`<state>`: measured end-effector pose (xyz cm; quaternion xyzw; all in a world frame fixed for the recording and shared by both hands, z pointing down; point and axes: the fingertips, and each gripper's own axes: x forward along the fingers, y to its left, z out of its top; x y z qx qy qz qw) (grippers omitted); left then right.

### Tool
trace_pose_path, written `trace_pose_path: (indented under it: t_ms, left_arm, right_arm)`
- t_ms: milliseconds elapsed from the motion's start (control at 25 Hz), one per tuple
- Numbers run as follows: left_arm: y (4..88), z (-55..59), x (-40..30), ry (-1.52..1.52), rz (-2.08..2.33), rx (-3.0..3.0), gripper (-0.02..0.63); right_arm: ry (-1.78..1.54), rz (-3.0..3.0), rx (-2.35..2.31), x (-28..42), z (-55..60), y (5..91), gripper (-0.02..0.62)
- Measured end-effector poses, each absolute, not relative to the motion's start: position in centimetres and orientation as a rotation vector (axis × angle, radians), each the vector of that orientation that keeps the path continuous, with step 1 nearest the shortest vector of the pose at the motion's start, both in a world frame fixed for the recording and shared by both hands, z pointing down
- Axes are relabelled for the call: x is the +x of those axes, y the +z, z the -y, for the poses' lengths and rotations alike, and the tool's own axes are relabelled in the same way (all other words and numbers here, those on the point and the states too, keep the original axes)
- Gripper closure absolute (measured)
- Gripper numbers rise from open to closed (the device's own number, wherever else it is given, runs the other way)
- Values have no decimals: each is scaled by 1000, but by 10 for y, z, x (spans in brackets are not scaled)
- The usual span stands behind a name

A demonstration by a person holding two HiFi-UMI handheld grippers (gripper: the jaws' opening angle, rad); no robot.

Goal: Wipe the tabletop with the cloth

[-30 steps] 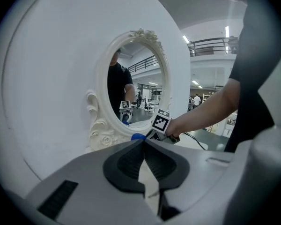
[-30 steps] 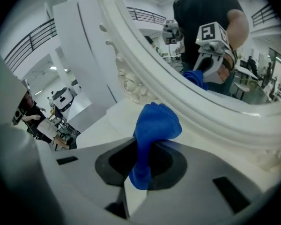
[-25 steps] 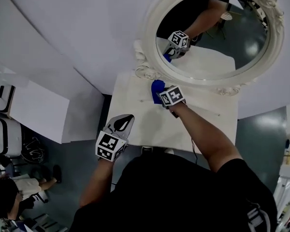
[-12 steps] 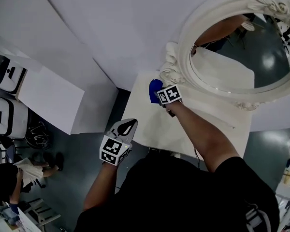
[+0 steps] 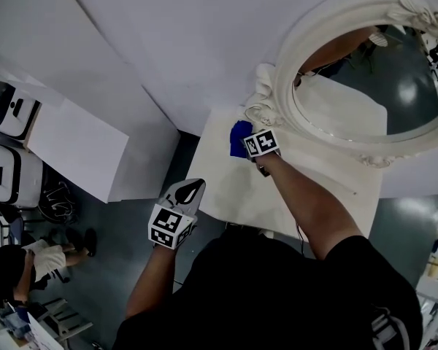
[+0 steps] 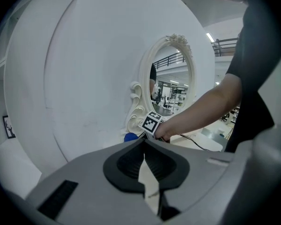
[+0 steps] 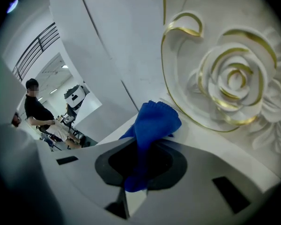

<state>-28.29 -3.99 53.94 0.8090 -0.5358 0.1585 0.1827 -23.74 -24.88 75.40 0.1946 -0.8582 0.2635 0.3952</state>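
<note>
Cloth, blue, pinched between right gripper jaws; long axis runs forward from them, at the tabletop corner beside the mirror frame (left gripper jaws pressed together, nothing between).

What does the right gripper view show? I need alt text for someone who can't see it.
The right gripper is shut on a blue cloth, bunched over a white tabletop beside an ornate white mirror frame with a gold-edged carved rose. Far off at left, a person in a black shirt stands near some equipment.
</note>
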Motion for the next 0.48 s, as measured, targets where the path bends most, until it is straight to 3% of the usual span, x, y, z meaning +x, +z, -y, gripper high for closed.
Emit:
trace_pose_path:
  t_ms: [480]
  left_arm:
    - [532, 65, -216, 476, 1367, 2408, 592]
  right_arm:
    - [696, 2121, 662, -117, 264, 756, 554]
